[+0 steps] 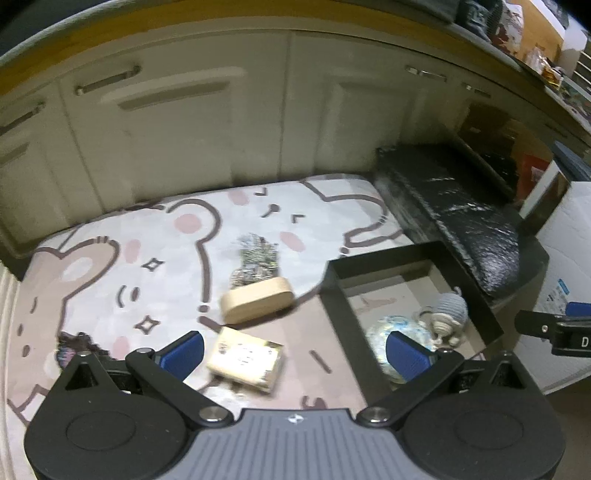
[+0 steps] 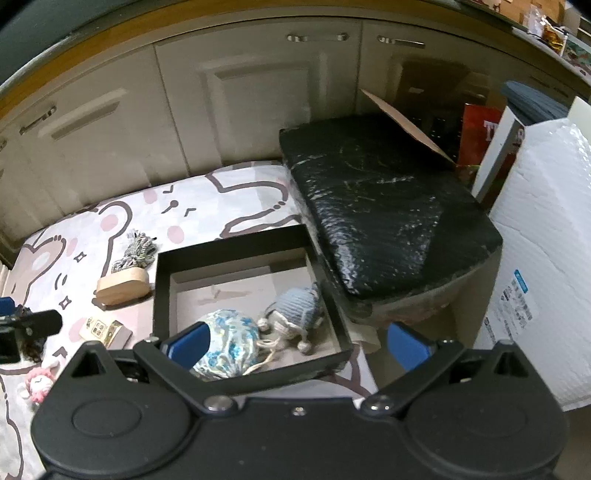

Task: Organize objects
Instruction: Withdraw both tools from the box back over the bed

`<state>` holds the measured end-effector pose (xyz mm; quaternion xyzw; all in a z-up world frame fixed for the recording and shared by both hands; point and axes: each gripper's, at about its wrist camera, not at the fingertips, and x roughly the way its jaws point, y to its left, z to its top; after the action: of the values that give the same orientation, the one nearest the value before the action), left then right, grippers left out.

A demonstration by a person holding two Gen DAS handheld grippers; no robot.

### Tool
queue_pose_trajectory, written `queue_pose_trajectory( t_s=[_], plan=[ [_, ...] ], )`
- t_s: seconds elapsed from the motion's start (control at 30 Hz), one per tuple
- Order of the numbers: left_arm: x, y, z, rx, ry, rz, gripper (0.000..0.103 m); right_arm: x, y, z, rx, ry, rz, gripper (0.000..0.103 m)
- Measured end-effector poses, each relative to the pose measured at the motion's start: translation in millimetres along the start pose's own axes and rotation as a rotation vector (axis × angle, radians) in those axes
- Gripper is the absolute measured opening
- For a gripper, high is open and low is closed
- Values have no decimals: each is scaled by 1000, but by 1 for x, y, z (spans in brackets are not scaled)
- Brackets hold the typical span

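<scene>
Already, a blue-and-white drawstring pouch (image 2: 229, 347) and blue knitted toy (image 2: 299, 308) are being held in the shallow black-rimmed box (image 2: 236, 240), while a small printed cardboard packet (image 1: 245, 360) and oval wooden block (image 1: 256, 304) are being left on the mat beneath both grippers, left (image 1: 293, 354) and right (image 2: 297, 345), spread apart, empty.

Cream cabinet doors (image 2: 255, 107) with metal handles stood behind a cartoon-bear mat (image 1: 110, 266), under a cluttered wooden countertop (image 1: 155, 26).

Knitted wool toy (image 2: 295, 308) – matt; wooden block (image 1: 257, 305); glossy plastic-wrapped cushion (image 2: 384, 206).
</scene>
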<state>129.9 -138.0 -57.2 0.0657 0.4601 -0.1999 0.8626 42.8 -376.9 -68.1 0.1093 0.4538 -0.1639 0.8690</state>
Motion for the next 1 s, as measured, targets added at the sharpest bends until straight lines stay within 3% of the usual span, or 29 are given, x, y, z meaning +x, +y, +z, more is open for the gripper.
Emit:
queue_pose_trajectory(
  t_s=[0.6,1.0],
  plan=[
    [-19,78,-11,-112,-20,81,103,6,62,6,-77,-5,82,103],
    [-24,105,-21,-125,-37,124,103,12,105,8,-128,-15,141,103]
  ],
)
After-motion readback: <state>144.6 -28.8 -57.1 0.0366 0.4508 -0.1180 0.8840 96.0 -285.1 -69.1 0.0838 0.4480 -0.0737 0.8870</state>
